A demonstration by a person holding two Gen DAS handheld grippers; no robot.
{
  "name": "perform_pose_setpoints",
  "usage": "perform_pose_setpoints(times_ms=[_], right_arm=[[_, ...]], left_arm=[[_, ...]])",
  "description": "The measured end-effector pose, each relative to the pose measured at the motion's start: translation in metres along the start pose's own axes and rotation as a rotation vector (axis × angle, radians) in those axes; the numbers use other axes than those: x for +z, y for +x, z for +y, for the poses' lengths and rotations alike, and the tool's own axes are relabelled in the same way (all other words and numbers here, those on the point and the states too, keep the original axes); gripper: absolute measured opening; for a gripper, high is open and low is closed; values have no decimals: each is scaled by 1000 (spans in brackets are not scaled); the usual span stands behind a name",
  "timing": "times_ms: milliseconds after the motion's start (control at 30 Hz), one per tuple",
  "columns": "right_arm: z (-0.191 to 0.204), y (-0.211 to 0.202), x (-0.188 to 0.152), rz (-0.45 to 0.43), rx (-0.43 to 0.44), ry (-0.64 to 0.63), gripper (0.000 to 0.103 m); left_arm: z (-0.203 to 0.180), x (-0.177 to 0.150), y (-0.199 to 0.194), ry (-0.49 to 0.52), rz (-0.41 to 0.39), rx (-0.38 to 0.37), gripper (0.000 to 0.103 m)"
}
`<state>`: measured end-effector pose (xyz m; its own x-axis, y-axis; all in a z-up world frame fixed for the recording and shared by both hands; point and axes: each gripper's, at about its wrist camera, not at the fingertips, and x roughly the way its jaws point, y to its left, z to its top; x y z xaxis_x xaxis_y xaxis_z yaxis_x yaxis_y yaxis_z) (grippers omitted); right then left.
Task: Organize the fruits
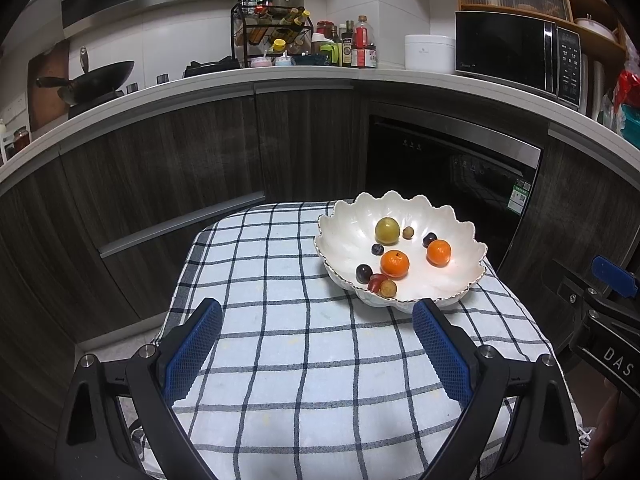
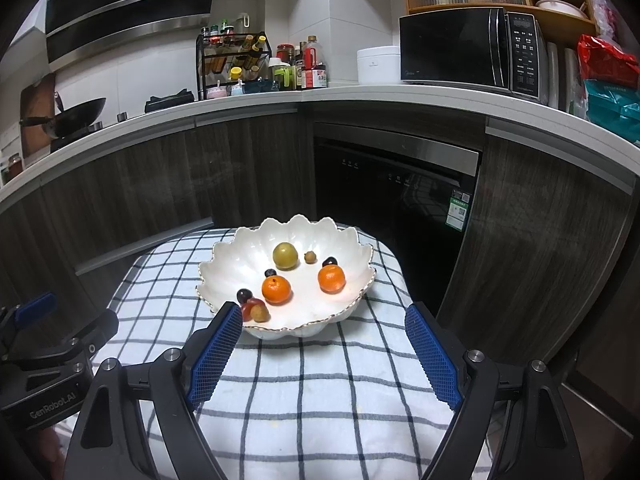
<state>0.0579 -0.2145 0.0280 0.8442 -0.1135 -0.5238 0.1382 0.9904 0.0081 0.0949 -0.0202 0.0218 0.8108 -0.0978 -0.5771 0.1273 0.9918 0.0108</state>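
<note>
Surface: blue-checked tablecloth (image 1: pixel 300 360), scalloped white bowl (image 1: pixel 460 280) at 1 o'clock.
Room: kitchen, microwave (image 1: pixel 516 52) at 2 o'clock.
Left gripper (image 1: pixel 318 312): jaws apart, empty.
Right gripper (image 2: pixel 324 316): jaws apart, empty.

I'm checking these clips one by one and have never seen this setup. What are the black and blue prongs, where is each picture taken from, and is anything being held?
There is no robot arm here. A person holds a hand-held gripper in each hand, and each carries a wide-angle camera looking forward along its two blue-padded fingers.

One picture looks out from the left gripper, the other from the right gripper. Each also catches the other gripper at its edge.

Both face a checked cloth in a kitchen. On it stands a white scalloped bowl holding two oranges, a yellow-green fruit and several small dark and brownish fruits.

Both grippers are open and empty, short of the bowl. No fruit lies outside the bowl.
</note>
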Motion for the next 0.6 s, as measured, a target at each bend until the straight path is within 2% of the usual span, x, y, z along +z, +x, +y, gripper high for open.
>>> perform_pose_setpoints(times_ms=[600], right_arm=[[-1,0,0,0,1,2,84]], left_arm=[[2,-5,2,-6,15,5,101]])
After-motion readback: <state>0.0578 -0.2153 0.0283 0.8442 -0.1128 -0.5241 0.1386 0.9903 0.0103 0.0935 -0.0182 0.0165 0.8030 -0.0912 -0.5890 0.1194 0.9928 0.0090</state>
